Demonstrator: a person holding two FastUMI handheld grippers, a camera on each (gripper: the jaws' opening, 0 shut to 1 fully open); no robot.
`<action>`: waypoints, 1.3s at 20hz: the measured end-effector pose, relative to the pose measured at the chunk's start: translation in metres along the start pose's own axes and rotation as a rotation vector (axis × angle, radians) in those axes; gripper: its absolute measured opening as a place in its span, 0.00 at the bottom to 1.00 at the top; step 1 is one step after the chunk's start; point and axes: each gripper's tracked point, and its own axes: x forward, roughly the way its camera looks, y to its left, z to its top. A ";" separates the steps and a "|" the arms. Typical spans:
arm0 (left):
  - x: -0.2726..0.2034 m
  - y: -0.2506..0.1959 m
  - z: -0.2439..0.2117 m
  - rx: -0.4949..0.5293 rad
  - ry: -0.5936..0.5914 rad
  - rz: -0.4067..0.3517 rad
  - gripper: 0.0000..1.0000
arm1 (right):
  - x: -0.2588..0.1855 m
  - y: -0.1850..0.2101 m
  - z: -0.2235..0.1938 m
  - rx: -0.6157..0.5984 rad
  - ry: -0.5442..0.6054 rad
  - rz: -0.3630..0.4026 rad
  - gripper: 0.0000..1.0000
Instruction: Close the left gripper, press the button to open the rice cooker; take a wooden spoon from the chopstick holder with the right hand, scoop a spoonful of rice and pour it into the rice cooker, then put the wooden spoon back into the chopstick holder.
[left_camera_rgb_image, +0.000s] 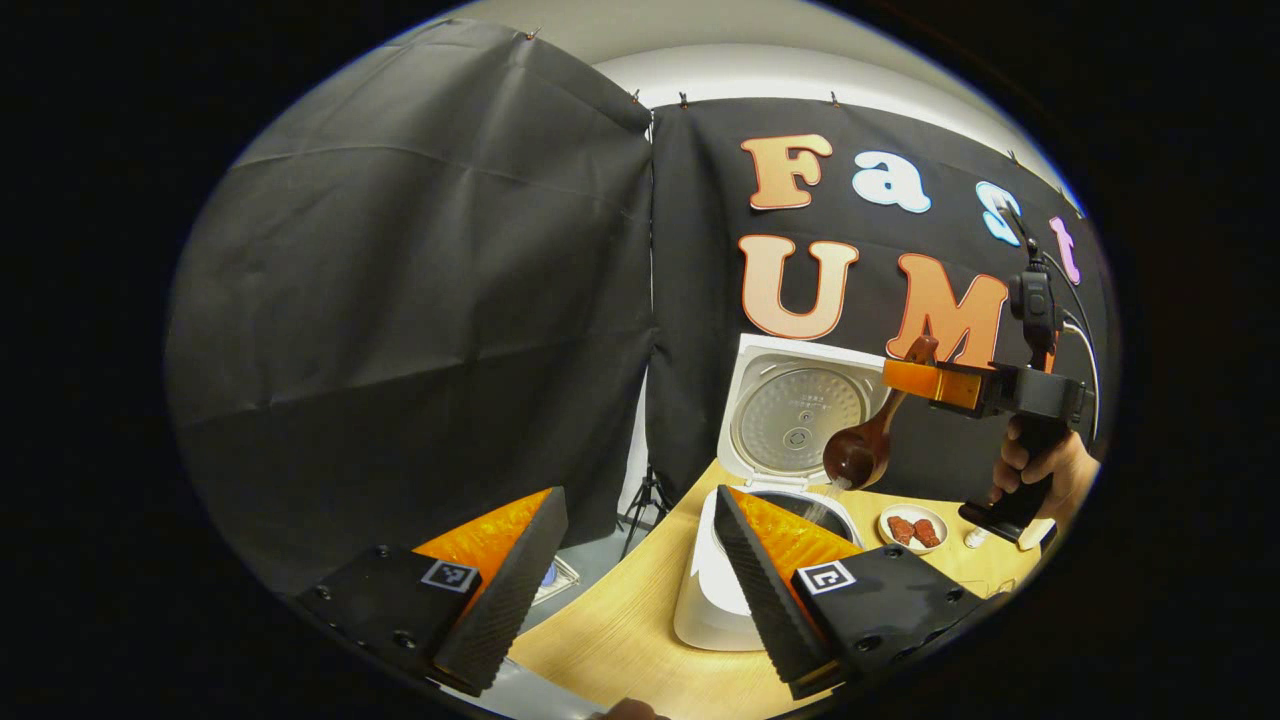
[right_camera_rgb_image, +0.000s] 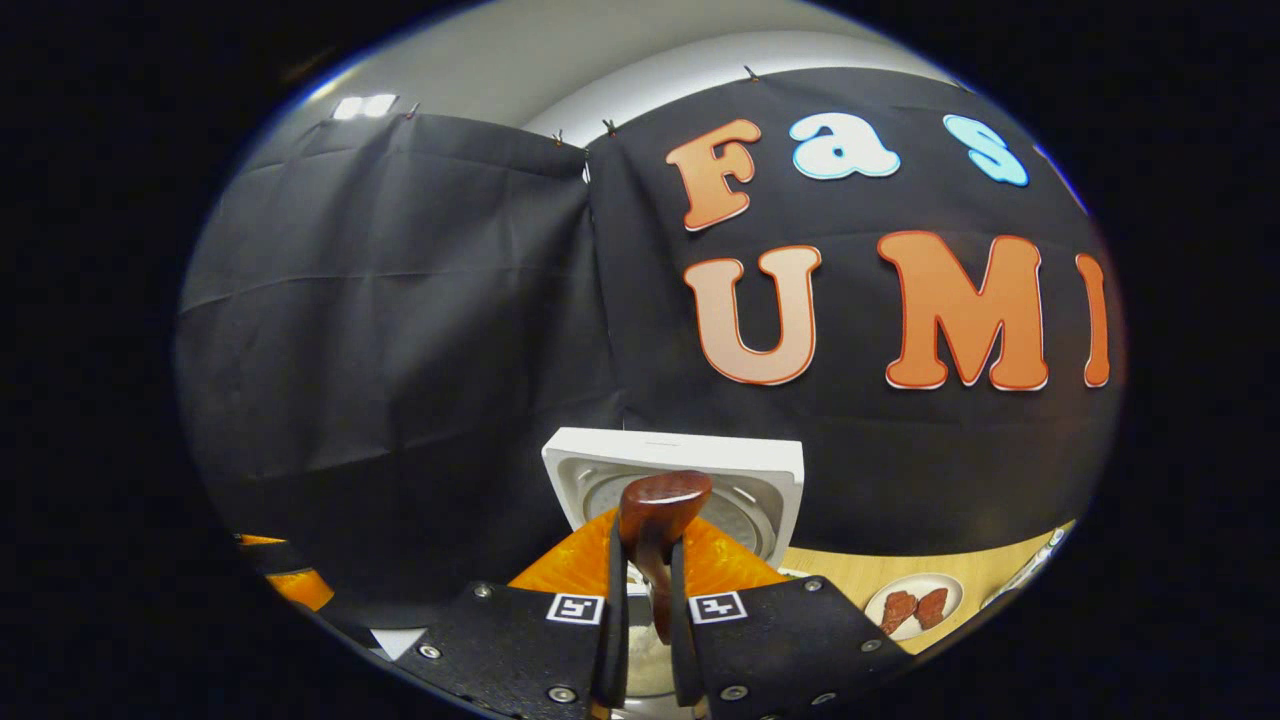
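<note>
The white rice cooker (left_camera_rgb_image: 712, 590) stands on the wooden table with its lid (left_camera_rgb_image: 795, 412) raised. In the left gripper view my right gripper (left_camera_rgb_image: 905, 377), held by a hand, is shut on a dark wooden spoon (left_camera_rgb_image: 862, 446) tilted over the open pot, and white rice streams from the bowl of the spoon. My left gripper (left_camera_rgb_image: 640, 560) hangs open in front of the cooker, holding nothing. In the right gripper view the spoon handle (right_camera_rgb_image: 655, 525) stands pinched between the fingers of my right gripper (right_camera_rgb_image: 647, 620), with the cooker lid (right_camera_rgb_image: 680, 470) behind it.
A small white plate (left_camera_rgb_image: 912, 528) with brown pieces of food sits on the table right of the cooker, also seen as the plate (right_camera_rgb_image: 912, 607) in the right gripper view. A light stand (left_camera_rgb_image: 645, 500) is on the floor past the table's left edge.
</note>
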 end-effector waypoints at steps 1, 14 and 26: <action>-0.001 0.000 -0.001 -0.001 0.004 -0.001 1.00 | -0.003 0.005 0.001 -0.022 -0.006 0.016 0.17; -0.018 -0.031 0.017 0.047 -0.047 -0.019 1.00 | -0.037 0.010 0.005 -0.093 -0.056 0.080 0.17; -0.043 -0.137 0.024 0.093 -0.066 -0.132 1.00 | -0.188 -0.192 -0.011 0.293 -0.014 -0.234 0.17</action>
